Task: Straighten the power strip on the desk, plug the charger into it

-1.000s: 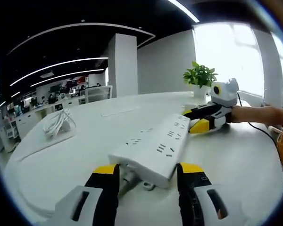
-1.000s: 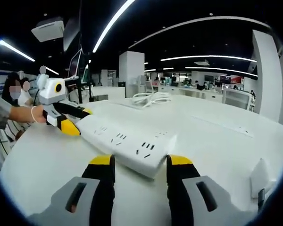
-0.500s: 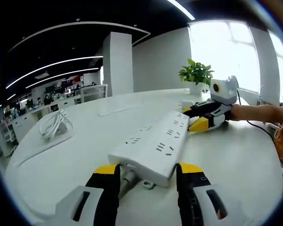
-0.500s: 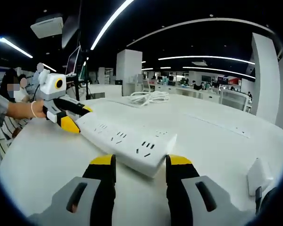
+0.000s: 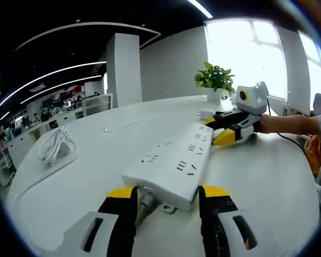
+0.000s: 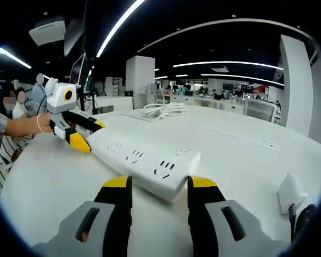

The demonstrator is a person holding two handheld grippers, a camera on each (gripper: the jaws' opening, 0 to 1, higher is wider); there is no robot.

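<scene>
— Power strip [image 5: 174, 168] is being held at both ends on the white desk [image 5: 85, 187], is it not?

— It is being bracketed, at least. In the left gripper view the left gripper [image 5: 163, 195] is being kept with its jaws apart on either side of the cable end of the strip; in the right gripper view the right gripper [image 6: 154, 186] is being kept the same way around the opposite end [image 6: 144, 160]. Whether the yellow tips are actually being pressed against the casing cannot be told for sure, since the strip's end is hiding the inner faces.

— And the straightening?

— It is judged to be under way and not finished; the strip is lying flat, sockets up, between the two grippers.

— What is being left undone?

— The plugging. A white charger [image 6: 290, 193] is lying on the desk near the right gripper, well apart from the strip, and nothing is being carried in either gripper. A coiled white cable [image 5: 52, 148] is lying farther off.
</scene>
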